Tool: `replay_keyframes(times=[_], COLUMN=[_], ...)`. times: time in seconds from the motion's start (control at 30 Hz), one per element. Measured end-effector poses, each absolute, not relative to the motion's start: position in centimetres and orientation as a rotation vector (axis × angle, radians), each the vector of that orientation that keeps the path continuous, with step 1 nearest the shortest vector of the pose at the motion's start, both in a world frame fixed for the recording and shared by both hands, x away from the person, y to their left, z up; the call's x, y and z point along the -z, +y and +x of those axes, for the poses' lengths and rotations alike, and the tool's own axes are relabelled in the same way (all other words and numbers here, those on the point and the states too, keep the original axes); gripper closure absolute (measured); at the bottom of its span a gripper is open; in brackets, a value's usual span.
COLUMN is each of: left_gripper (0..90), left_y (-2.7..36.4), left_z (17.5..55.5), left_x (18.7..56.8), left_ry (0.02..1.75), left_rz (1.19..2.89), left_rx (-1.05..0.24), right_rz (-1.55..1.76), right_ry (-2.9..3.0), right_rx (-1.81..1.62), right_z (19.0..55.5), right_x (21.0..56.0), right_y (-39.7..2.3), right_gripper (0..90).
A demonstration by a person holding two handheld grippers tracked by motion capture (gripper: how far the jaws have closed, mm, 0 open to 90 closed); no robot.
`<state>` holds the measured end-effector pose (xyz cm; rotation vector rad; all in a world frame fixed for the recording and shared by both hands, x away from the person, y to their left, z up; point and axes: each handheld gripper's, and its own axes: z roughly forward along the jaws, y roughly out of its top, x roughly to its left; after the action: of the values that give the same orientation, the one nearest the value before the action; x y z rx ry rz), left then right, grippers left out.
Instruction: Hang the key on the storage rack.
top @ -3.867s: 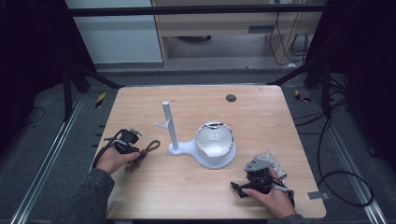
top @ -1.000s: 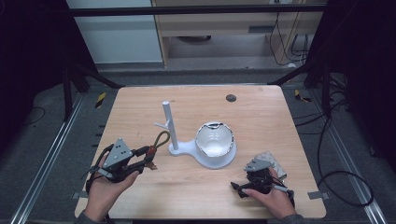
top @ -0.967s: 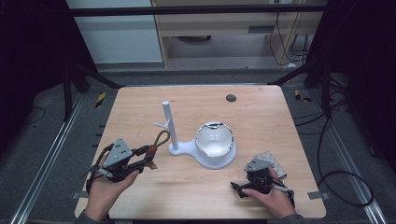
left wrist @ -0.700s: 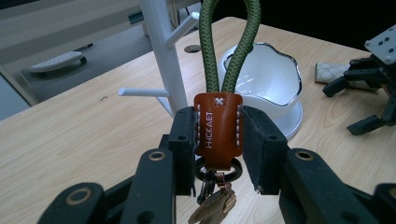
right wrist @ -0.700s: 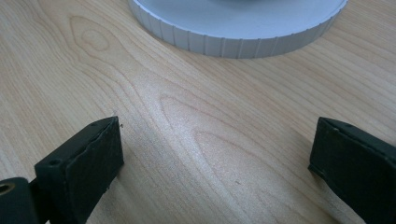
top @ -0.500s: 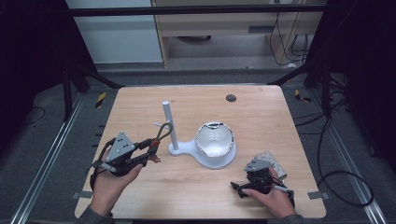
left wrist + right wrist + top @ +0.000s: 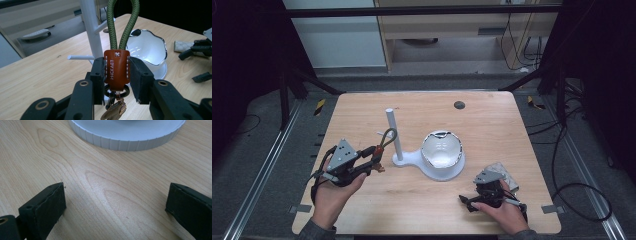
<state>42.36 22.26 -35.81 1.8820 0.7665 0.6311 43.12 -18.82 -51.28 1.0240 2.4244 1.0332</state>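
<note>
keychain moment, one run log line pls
left gripper: shut on keychain | loop near stand peg | right gripper: open, on table

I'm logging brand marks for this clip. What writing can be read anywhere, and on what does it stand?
"HICKAET", as far as it reads, stamped lengthwise on the brown leather tab of the green cord keychain clamped in the left gripper.
The patterned pouch bears a print too small to read.

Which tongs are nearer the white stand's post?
Left. The left tongs, clamped on the keychain, sit just beside the post. The right tongs rest on the table's near right, beyond the bowl.
</note>
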Motion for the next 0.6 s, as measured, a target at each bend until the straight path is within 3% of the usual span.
replay_keyframes(times=[0.6], left_gripper=[65.5], left_y=[21.3], left_z=[42.6], left_x=[37.1], left_ry=[0.802], left_rz=[1.834], left_rx=[-0.636], right_rz=[1.024], right_ry=[2.424], right_rx=[-1.033], right_z=[43.1], right_x=[51.3], right_y=[-18.8], right_gripper=[2.7])
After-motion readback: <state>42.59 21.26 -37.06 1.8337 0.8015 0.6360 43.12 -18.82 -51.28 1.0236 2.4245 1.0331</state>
